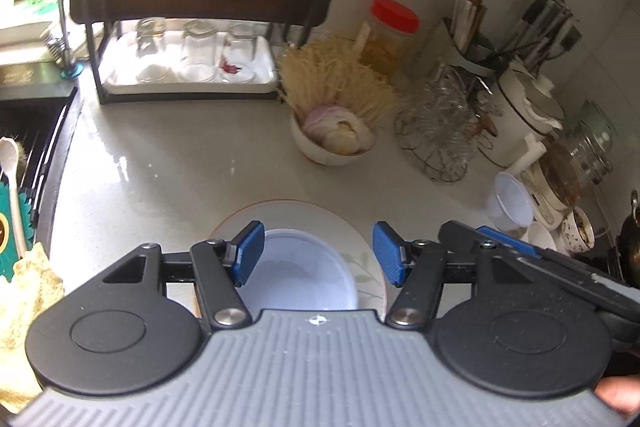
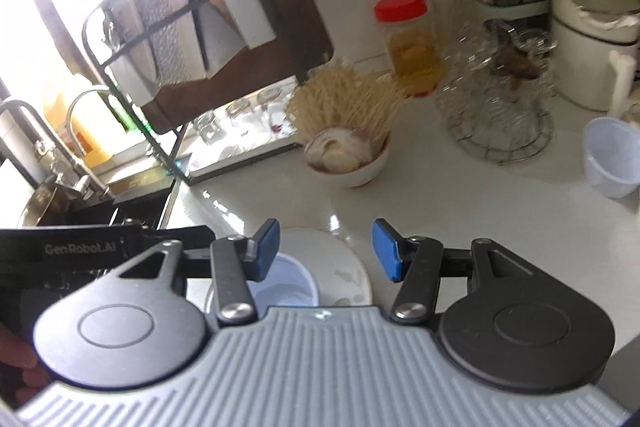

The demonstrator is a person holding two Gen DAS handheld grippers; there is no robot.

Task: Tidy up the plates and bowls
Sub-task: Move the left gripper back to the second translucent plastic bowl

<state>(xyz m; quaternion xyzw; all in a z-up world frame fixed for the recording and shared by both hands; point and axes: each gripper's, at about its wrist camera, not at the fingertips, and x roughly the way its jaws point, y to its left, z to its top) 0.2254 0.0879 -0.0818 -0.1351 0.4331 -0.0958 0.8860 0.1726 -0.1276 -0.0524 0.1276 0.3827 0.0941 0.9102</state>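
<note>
A pale blue plastic bowl sits upright on a leaf-patterned plate on the white counter. My left gripper hovers above them, jaws open, its blue pads apart over the bowl and touching nothing. In the right wrist view the same bowl and plate lie below my right gripper, which is also open and holds nothing. A second pale plastic bowl lies tipped on its side at the right.
A white bowl of onion, garlic and dry noodles stands behind the plate. Beyond it are a dish rack with glasses, a red-lidded jar and a wire basket of glassware. The sink is at the left.
</note>
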